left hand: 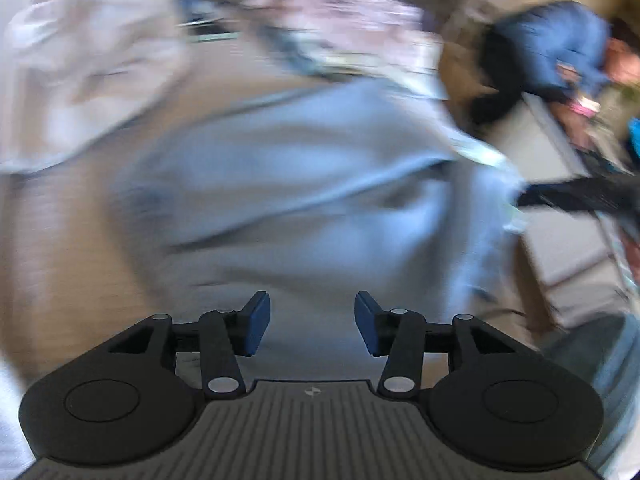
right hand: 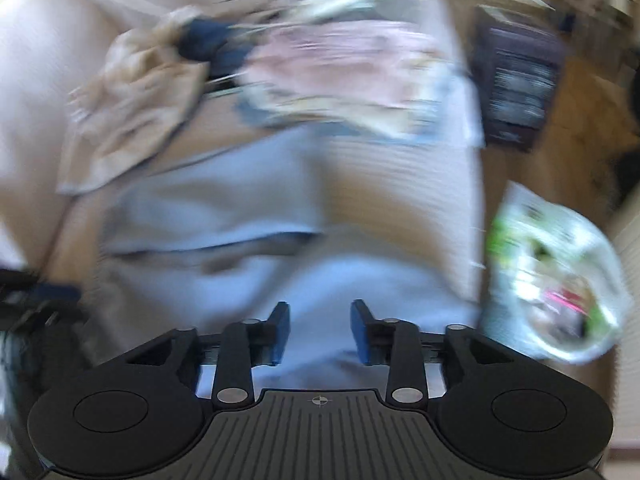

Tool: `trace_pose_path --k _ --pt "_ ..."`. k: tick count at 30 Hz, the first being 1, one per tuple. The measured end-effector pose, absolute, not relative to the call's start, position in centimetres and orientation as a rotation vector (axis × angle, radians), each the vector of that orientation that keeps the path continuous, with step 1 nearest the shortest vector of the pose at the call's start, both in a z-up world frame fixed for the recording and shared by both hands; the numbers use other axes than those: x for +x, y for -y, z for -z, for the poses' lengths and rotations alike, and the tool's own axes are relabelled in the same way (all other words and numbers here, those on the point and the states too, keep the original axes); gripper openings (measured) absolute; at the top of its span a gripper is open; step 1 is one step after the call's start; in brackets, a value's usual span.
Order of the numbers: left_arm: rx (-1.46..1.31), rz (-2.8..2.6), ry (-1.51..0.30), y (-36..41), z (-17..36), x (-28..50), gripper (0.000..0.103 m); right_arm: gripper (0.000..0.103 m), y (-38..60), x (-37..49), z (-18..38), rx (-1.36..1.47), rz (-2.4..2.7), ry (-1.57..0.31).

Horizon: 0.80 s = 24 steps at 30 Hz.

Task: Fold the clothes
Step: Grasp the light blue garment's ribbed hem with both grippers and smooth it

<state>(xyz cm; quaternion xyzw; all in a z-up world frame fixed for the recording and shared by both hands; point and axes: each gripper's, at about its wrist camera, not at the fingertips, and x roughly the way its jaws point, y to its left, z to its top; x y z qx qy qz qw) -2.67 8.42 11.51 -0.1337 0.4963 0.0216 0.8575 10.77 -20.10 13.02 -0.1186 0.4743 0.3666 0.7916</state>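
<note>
**Both grippers apart above a light blue garment**

Left wrist view: the left gripper (left hand: 312,322) sits at 6 o'clock with its jaws apart and nothing between the blue pads (left hand: 256,322). Through the gap, and spreading toward 12 o'clock, lies a light blue garment (left hand: 304,168), creased and blurred, spread on a tan ribbed surface (left hand: 72,232). At 10 o'clock from the garment lies a pale pinkish cloth (left hand: 80,64); at 12 o'clock, a pink-patterned heap of clothes (left hand: 340,20). At 2 o'clock a dark blue item (left hand: 560,44) rests beyond the surface's edge; the blur hides what it is.

Right wrist view: the right gripper (right hand: 320,332) also sits at 6 o'clock, jaws apart, pads clear of any cloth. The same light blue garment (right hand: 224,216) fills the gap and runs toward 10 o'clock. A beige cloth (right hand: 136,112) lies at 10 o'clock, the pink-patterned heap (right hand: 344,68) at 12 o'clock. At 3 o'clock a clear plastic bag (right hand: 560,280) hangs beside the surface's edge, and a dark rectangular object (right hand: 520,80) stands at 1 o'clock. At 9 o'clock, part of the other gripper (right hand: 36,304) shows at the frame's edge.
</note>
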Motion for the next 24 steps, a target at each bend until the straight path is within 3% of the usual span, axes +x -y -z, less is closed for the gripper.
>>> trace_pose_path --k 1,6,10,19,24 --pt "-0.28 -0.095 -1.053 -9.0 -11.1 -2.7 0.044 0.045 18.7 10.2 -12.8 -0.274 -0.826 -1.007" --pt "-0.268 -0.186 -1.118 -10.7 -8.6 -1.7 0.044 0.042 12.5 6.7 -9.8 -0.443 -0.948 -0.945" --pt "-0.198 -0.158 -1.161 -9.9 -7.3 -1.3 0.044 0.037 11.9 6.1 -6.2 -0.549 -0.879 -1.063" --pt "0.042 -0.176 -1.208 -7.5 -5.9 -0.7 0.044 0.037 13.9 4.6 -3.6 -0.541 -0.808 -1.319" --pt "0.049 -0.17 -1.245 -7.3 -5.8 -0.2 0.037 0.037 16.1 6.3 -6.1 -0.356 -0.854 -1.332"
